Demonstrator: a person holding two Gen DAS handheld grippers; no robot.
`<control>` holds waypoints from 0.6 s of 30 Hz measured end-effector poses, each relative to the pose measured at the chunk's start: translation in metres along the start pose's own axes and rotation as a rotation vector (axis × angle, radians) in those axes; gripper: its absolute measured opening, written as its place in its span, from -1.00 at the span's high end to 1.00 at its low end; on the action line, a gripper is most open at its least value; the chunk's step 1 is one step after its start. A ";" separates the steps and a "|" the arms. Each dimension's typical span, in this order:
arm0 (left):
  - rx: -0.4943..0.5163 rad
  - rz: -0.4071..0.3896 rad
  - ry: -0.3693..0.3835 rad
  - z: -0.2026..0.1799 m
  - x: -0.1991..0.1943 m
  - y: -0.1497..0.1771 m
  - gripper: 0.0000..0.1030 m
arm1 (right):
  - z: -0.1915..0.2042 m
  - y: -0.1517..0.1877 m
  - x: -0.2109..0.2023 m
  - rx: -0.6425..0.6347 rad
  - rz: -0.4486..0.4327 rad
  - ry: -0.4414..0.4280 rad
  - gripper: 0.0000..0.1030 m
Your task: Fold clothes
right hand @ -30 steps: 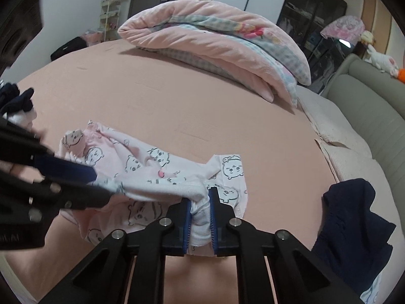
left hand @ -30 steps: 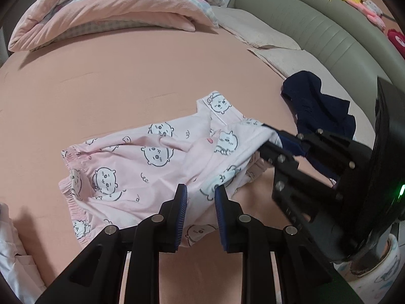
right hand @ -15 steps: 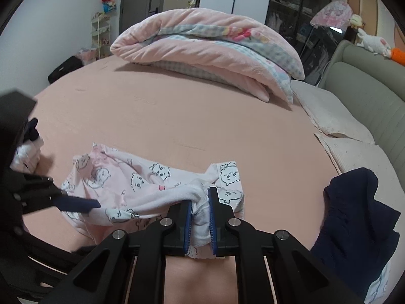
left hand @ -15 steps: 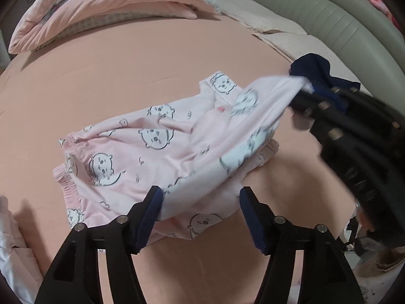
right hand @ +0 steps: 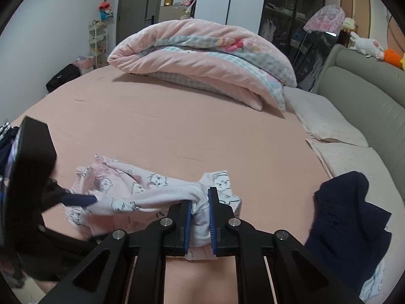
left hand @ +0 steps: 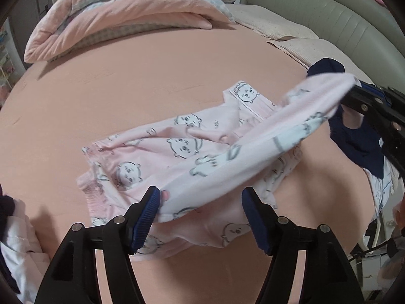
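Pink pyjama shorts [left hand: 177,157] with a cartoon bear print lie on the pink bed sheet [left hand: 126,88], in the near half of the bed, roughly mid-width. Waistband end points toward the bed's left side and is flat on the sheet.

Right gripper [right hand: 200,217]: jaws clamped tight on a bunched fold of the shorts' hem end. That end is lifted off the sheet, and the fabric stretches in a band from the clamp back down to the rest of the garment.

Left gripper [left hand: 201,217]: jaws opening, roughly mid-width. The lower edge of the lifted band hangs between them. The left pad [left hand: 148,215] touches the fabric edge, the right pad is clear of it. No grip.

Around it:
- Dark navy garment [right hand: 346,217] crumpled on the sheet, near the right edge of the bed, apart from the shorts.
- Folded pink and checked quilt [right hand: 202,60] at the far end of the bed.
- Two pale pillows [right hand: 326,124] along the right edge, against the grey-green padded headboard [right hand: 367,93].
- More clothes, white and dark [left hand: 15,233], at the near left edge, only partly in frame.
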State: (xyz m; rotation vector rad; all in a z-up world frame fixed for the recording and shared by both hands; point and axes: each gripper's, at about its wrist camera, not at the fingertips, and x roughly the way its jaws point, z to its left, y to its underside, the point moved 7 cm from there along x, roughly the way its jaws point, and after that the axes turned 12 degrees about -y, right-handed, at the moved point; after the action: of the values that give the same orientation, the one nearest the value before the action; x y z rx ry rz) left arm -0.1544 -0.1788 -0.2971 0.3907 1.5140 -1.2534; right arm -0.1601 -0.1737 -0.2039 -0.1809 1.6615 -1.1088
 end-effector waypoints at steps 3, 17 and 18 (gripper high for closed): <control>0.047 0.003 -0.025 0.007 0.002 0.002 -0.27 | -0.007 0.005 -0.004 0.046 0.002 -0.019 0.83; 0.106 0.017 -0.078 0.025 0.015 0.008 -0.27 | -0.018 0.018 -0.016 0.067 0.020 -0.014 0.83; 0.108 0.020 -0.081 0.026 0.015 0.009 -0.27 | -0.018 0.019 -0.017 0.070 0.019 -0.014 0.83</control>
State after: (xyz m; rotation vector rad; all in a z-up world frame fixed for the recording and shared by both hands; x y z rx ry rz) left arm -0.1399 -0.2029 -0.3111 0.4201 1.3751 -1.3229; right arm -0.1605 -0.1433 -0.2064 -0.1277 1.6062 -1.1471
